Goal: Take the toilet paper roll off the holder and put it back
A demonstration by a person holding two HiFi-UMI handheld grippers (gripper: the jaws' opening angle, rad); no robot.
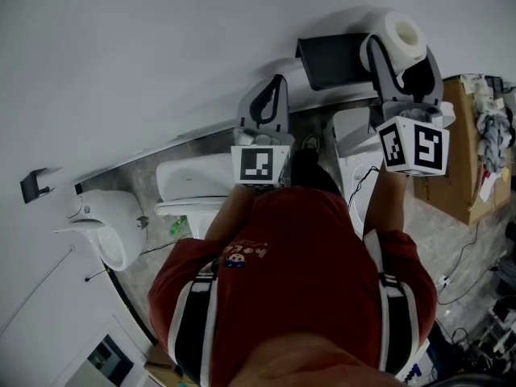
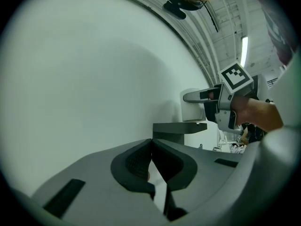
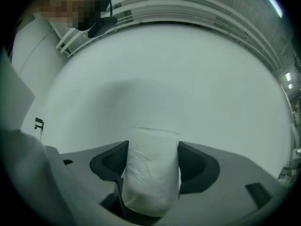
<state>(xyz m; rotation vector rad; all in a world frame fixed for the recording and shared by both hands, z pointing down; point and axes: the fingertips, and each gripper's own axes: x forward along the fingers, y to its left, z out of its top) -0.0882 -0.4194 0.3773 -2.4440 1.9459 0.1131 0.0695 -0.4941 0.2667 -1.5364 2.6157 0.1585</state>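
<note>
My right gripper (image 1: pixel 401 45) is shut on the white toilet paper roll (image 1: pixel 403 31), held up near the white wall just right of the dark holder (image 1: pixel 334 59). In the right gripper view the roll (image 3: pixel 153 173) stands upright between the two pads of the right gripper (image 3: pixel 153 147), filling the gap. My left gripper (image 1: pixel 276 87) is shut and holds nothing, pointing at the wall left of the holder. From the left gripper view, the left gripper (image 2: pixel 151 142) has its tips touching, with the holder (image 2: pixel 181 128), the roll (image 2: pixel 193 105) and the right gripper beyond.
A white toilet (image 1: pixel 189 185) and another white fixture (image 1: pixel 109 228) stand along the wall below. A white tank (image 1: pixel 355 135) sits under the holder. A cardboard box (image 1: pixel 463 168) with clutter is at the right, cables lie on the floor, and a small dark bracket (image 1: pixel 34 185) is on the wall.
</note>
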